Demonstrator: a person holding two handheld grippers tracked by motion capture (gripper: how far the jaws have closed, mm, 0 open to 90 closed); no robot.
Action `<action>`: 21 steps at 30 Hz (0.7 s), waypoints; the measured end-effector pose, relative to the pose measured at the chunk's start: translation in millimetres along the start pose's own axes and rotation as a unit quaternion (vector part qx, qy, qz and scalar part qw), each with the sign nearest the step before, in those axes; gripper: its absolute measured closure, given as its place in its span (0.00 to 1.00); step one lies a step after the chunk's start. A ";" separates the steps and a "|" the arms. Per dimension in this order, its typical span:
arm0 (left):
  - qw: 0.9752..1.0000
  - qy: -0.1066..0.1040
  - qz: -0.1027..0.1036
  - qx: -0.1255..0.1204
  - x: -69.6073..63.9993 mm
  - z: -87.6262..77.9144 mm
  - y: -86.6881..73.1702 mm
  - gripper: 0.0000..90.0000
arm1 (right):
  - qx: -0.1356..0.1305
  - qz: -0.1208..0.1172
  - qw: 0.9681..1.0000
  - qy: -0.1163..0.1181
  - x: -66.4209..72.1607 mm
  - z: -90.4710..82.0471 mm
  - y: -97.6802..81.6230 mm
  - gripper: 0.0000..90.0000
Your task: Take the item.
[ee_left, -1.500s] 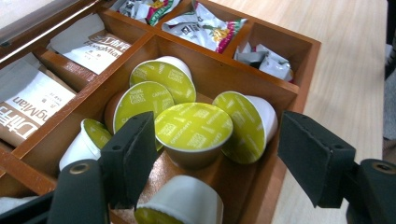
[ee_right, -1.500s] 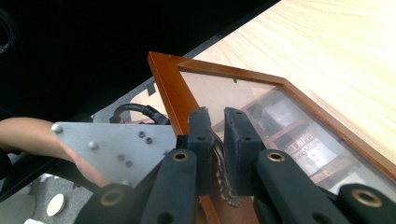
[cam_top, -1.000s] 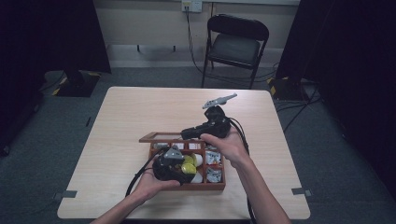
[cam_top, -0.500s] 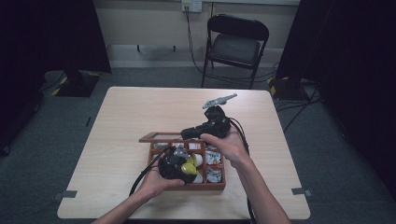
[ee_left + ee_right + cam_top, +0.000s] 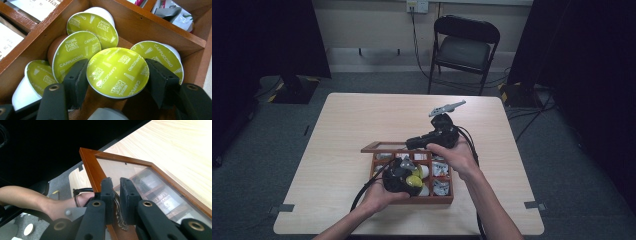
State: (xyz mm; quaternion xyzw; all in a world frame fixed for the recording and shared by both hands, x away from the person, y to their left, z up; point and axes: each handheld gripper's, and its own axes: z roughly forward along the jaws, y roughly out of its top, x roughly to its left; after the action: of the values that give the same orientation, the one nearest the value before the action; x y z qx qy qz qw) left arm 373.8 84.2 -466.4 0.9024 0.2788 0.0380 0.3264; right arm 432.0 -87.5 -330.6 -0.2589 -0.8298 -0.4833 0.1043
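Observation:
A wooden compartment box [image 5: 412,200] sits near the table's front edge, its glass lid [image 5: 384,147] raised. My left gripper [image 5: 116,75] reaches down into one compartment. Its jaws have just been closing and now press both sides of a green-lidded coffee capsule [image 5: 117,62]. Several more such capsules [image 5: 75,52] lie around it. In the high view the left gripper [image 5: 399,177] is over the box's front half. My right gripper [image 5: 116,185] is shut on the metal clasp [image 5: 120,220] of the lid's wooden frame [image 5: 90,167] and holds it up. It shows in the high view as the right gripper [image 5: 412,144] at the box's back edge.
Other compartments hold sachets and packets [image 5: 175,12], also seen from above [image 5: 441,170]. The table [image 5: 362,115] stretches bare to the left and back. A folding chair [image 5: 467,45] stands beyond the far edge. Cables trail from both grippers toward the front.
The left gripper has edged slightly right over the box. The right hand and the raised lid have stayed where they were.

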 end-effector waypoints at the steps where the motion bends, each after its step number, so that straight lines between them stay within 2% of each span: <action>1: 1.000 -0.002 -0.006 -0.004 -0.7 0.5 -0.3 0.42 | 0.000 0.000 1.000 0.000 0.0 0.0 0.0 0.91; 2: 1.000 -0.001 -0.005 -0.004 -1.0 0.4 -0.5 0.42 | 0.000 0.000 1.000 0.000 0.0 0.0 0.0 0.91; 3: 1.000 0.003 0.006 0.003 0.0 -0.5 -0.5 0.42 | 0.000 0.000 1.000 0.000 0.0 0.0 0.0 0.91; 6: 1.000 0.004 0.005 0.000 -1.4 -0.7 -1.1 0.42 | 0.000 0.000 1.000 0.000 0.0 0.0 0.0 0.91; 9: 1.000 0.008 0.012 0.000 -1.6 -1.5 -1.3 0.42 | 0.000 0.000 1.000 0.000 0.0 -0.1 0.1 0.91; 14: 1.000 0.010 0.018 -0.012 -2.1 -4.2 -2.5 0.42 | 0.000 -0.001 1.000 0.000 0.0 -0.1 0.1 0.91; 15: 1.000 0.015 0.014 -0.015 -2.8 -4.9 -3.1 0.42 | 0.000 -0.001 1.000 0.000 0.0 -0.1 0.1 0.91; 19: 0.999 0.015 0.027 -0.016 -3.5 -9.4 -6.1 0.42 | 0.000 -0.001 1.000 0.000 0.1 0.0 0.0 0.91; 21: 0.999 0.014 0.024 -0.026 -3.6 -12.6 -7.7 0.42 | 0.000 -0.001 1.000 0.000 0.0 0.0 0.1 0.91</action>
State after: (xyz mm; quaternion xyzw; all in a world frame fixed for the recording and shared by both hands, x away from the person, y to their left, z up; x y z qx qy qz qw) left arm 363.9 94.4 -460.9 0.8994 0.2608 0.0656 0.3445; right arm 432.0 -87.5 -330.5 -0.2583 -0.8301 -0.4833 0.1035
